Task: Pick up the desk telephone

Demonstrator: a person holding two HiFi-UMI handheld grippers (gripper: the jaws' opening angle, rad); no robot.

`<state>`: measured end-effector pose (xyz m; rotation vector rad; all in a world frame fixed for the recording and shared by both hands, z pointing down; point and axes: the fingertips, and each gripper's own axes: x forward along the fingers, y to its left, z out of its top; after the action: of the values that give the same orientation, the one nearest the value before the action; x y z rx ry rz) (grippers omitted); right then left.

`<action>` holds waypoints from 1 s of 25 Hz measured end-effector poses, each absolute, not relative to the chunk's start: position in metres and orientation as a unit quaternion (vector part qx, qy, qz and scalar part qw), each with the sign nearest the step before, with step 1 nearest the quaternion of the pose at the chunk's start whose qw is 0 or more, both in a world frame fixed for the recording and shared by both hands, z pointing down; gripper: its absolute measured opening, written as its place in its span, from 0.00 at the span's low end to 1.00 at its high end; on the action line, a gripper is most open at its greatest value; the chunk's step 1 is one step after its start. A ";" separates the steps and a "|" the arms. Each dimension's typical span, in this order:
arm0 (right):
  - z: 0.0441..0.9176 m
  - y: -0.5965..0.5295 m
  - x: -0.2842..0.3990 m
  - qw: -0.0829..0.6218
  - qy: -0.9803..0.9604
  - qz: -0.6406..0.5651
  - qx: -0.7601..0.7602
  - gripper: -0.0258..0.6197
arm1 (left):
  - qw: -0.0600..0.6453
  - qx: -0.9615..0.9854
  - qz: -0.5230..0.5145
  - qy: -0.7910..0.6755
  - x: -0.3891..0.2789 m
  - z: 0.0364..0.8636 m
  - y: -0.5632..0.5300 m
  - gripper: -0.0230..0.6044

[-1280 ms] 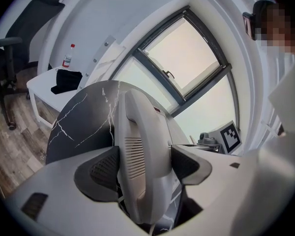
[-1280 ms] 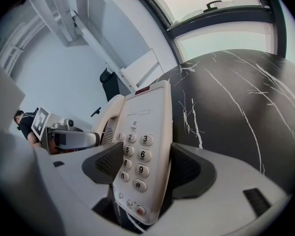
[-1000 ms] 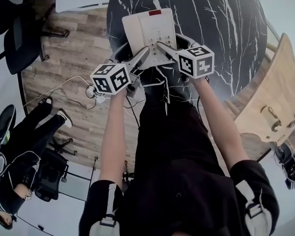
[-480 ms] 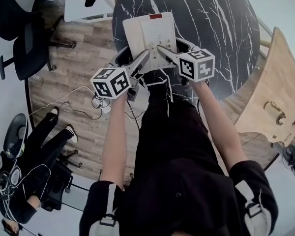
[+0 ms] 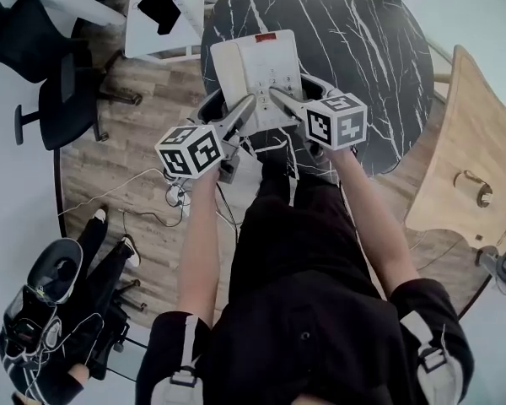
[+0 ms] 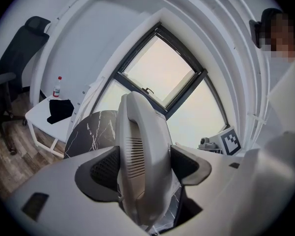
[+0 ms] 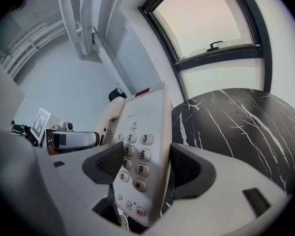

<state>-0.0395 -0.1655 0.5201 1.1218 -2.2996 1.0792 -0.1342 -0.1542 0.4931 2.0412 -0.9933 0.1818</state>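
The white desk telephone is held in the air above the near edge of the round black marble table. My left gripper is shut on its handset side, and in the left gripper view the ribbed handset fills the gap between the jaws. My right gripper is shut on the keypad side. In the right gripper view the number keys sit between the pads of the gripper. The phone stands tilted steeply up in both gripper views.
A white side table with a dark item stands at the back left, beside a black office chair. A wooden chair is on the right. Cables lie on the wood floor. A seated person is at the lower left.
Both grippers stay shut on the telephone. The table and floor now look smaller and farther below, so the phone has come up and slightly toward me.
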 end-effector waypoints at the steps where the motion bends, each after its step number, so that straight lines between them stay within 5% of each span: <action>1: 0.516 -0.164 -0.039 0.178 -0.816 0.380 0.398 0.53 | 0.415 0.816 0.072 -0.397 -0.134 0.489 -0.153 0.57; 25: 0.410 -0.135 0.026 0.134 -0.868 0.297 0.374 0.53 | 0.348 0.823 0.018 -0.448 -0.067 0.385 -0.110 0.56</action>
<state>0.0263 -0.1349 0.4098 1.0836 -2.5172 0.8595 -0.0673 -0.1098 0.3847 2.1348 -1.1620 0.0473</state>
